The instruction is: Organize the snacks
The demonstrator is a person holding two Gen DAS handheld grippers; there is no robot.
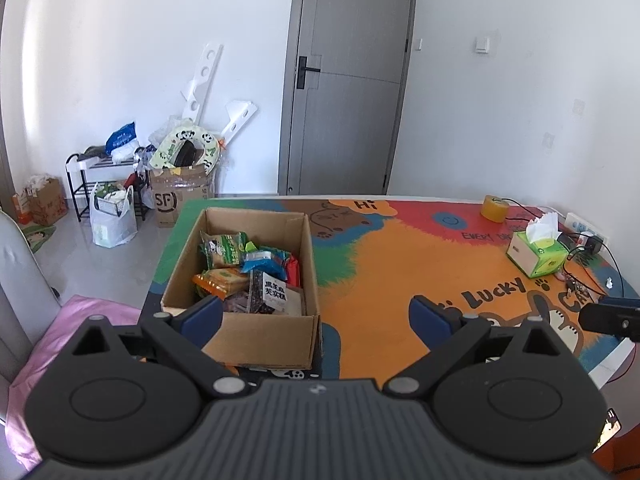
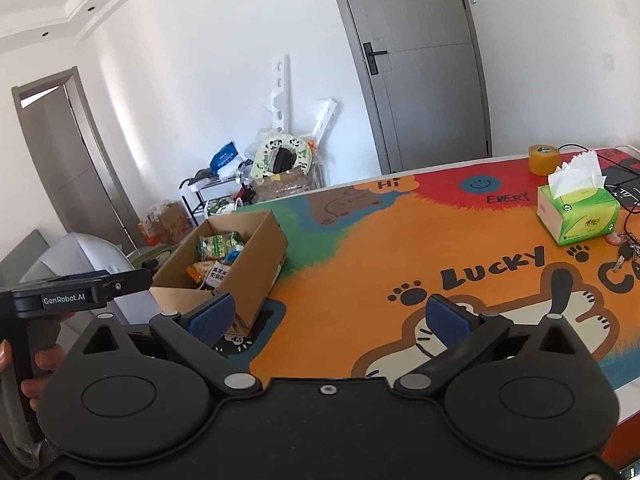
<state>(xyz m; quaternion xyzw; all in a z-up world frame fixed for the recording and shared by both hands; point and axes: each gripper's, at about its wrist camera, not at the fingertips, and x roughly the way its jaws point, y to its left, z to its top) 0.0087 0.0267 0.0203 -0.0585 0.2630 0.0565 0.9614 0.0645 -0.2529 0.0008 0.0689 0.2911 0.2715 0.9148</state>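
Both grippers hang above the near edge of the desk [image 2: 400, 248] — the left gripper [image 1: 316, 312] has its fingers spread as wide as they go with nothing between them, and the right gripper [image 2: 330, 316] is just as wide and just as empty. The snacks [image 1: 248, 276] all sit packed in the box [image 1: 264, 340] at the desk's left corner, and the mat beside it is bare of any packet. Looks like the job is close to wrapped — if anything's left, it's a tidy-up: come down over the box from above, pinch one packet by its edge, don't shove the box sideways.
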